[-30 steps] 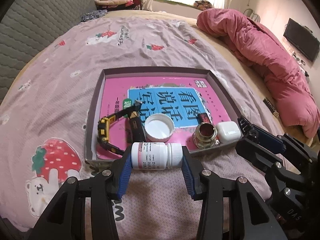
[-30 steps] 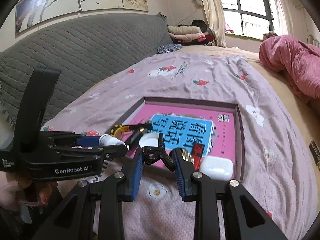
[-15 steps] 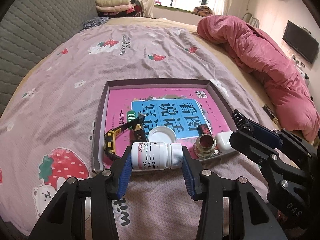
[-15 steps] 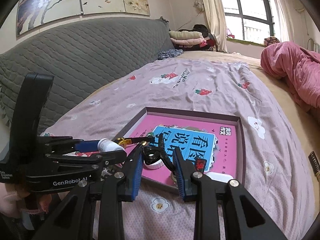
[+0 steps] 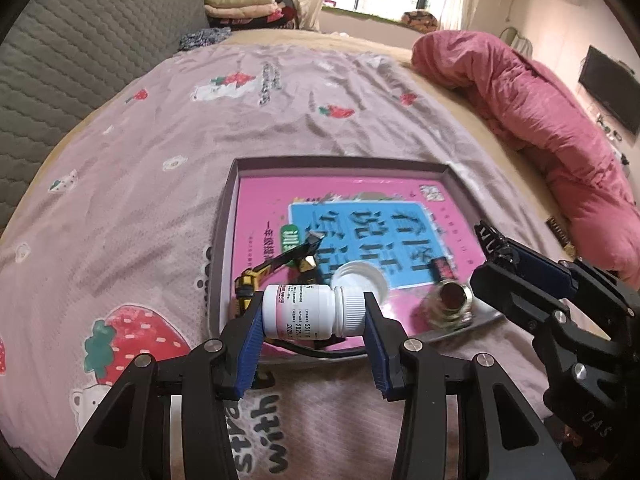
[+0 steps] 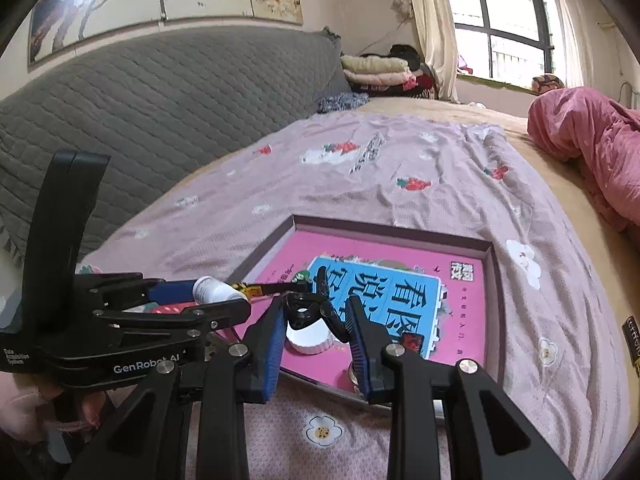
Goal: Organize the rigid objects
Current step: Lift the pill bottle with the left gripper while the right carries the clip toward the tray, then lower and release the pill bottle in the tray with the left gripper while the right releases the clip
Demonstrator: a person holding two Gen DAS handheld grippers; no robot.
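Left gripper (image 5: 313,316) pinches bottle (image 5: 308,312); right gripper (image 6: 313,330) pinches black clip (image 6: 308,310). Tray (image 5: 448,170) near edge holds cutters (image 5: 276,268), cap (image 5: 360,280), brass fitting (image 5: 450,300); two pieces left.

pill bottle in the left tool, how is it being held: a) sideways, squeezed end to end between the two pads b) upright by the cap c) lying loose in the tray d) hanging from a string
a: the pill bottle lies sideways in the left tool, its base against one blue pad and its ribbed cap against the other, held above the near edge of the tray.
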